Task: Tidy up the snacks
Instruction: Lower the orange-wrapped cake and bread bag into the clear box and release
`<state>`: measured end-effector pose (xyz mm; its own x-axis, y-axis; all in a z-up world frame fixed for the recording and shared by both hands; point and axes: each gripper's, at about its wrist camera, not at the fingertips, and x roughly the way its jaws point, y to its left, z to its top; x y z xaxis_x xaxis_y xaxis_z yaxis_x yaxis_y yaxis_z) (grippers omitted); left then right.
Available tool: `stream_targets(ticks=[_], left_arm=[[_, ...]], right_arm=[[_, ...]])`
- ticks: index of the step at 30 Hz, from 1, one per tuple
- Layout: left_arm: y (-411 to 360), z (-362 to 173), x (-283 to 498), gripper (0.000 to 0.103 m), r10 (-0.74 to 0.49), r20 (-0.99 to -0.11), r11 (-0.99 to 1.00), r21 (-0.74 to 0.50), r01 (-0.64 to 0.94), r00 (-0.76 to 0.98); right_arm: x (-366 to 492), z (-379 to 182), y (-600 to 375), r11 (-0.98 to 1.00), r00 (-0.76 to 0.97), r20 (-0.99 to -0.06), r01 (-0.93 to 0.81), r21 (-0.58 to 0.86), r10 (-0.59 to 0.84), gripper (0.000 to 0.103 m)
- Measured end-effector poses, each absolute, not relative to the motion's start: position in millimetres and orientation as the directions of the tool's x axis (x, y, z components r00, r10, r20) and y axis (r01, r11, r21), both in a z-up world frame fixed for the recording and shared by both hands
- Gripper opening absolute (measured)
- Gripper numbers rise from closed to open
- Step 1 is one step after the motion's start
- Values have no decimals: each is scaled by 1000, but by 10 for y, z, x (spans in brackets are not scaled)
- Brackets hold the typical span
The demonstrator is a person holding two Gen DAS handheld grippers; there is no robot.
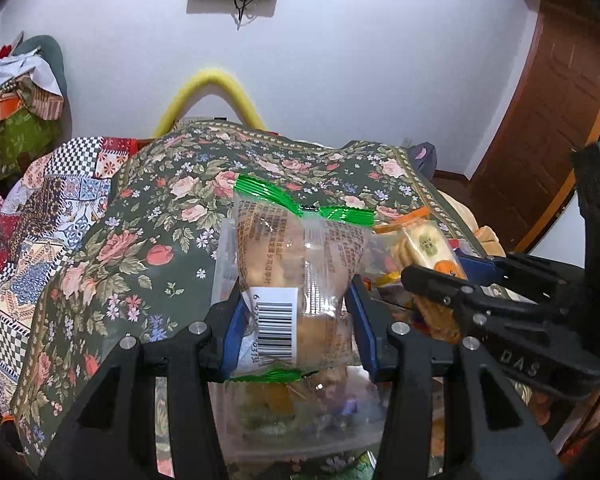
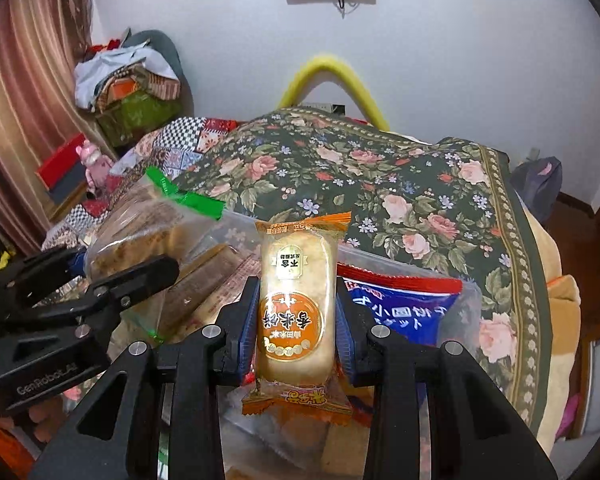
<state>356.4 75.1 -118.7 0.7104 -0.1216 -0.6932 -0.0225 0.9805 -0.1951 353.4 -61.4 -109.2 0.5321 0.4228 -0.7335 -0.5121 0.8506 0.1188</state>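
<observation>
Both your tongs are loaded. Your left tongs (image 1: 296, 320), part-way closed, pinch a clear, green-sealed plastic packet of pale baked pieces (image 1: 300, 268) across its lower half, barcode label toward the camera; the packet's long axis runs straight out along the fingers, sealed top pointing away. Your right tongs (image 2: 296, 320), closed as far as they go on their load, grip an orange-labelled, clear-wrapped oblong rice cracker pack (image 2: 294, 308) at its waist, long axis likewise pointing forward and up, crimped orange ends free above and below the pads. Both packs hang above a clear plastic storage box (image 2: 466, 300) already holding other snacks, among them a blue-and-red foil snack bag (image 2: 404, 308) at its right side. The box sits on the dark green rose-printed cloth (image 1: 140, 240) covering the desk, nearer the desk's near edge than its far edge. The two tongs sit close side by side, left tongs' packet just left of the right's. Judgement: the box lies directly below and slightly ahead of both loads, neither hand clearly nearer; each pack would likely have to be tipped flat to sit in it. Watch for fingers colliding if both descend together.
</observation>
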Motion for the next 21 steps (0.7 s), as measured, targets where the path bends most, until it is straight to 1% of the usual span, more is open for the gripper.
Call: stream_targets(ticks=[4, 9, 11, 14, 16, 21], left_arm=[[748, -1280, 3652, 47, -121, -714, 982, -189, -23, 690], [752, -1303, 3646, 48, -119, -716, 982, -186, -24, 687], [758, -1290, 3640, 51, -98, -718, 985, -169, -36, 689], [775, -1267, 3622, 52, -98, -719, 986, -166, -33, 688], [785, -1234, 3593, 52, -103, -716, 985, -171, -30, 691], [764, -1062, 3406, 53, -104, -691, 987, -159, -10, 715]], right_arm=[[3558, -1112, -544, 844, 530, -739, -527, 96, 415, 31], [3565, -1154, -487, 840, 529, -742, -535, 85, 412, 32], [3558, -1156, -480, 839, 524, -745, -538, 86, 413, 32], [3549, -1135, -495, 840, 526, -742, -534, 93, 416, 36], [3536, -1118, -507, 839, 527, -738, -536, 96, 421, 41], [3397, -982, -589, 841, 563, -705, -533, 89, 432, 47]])
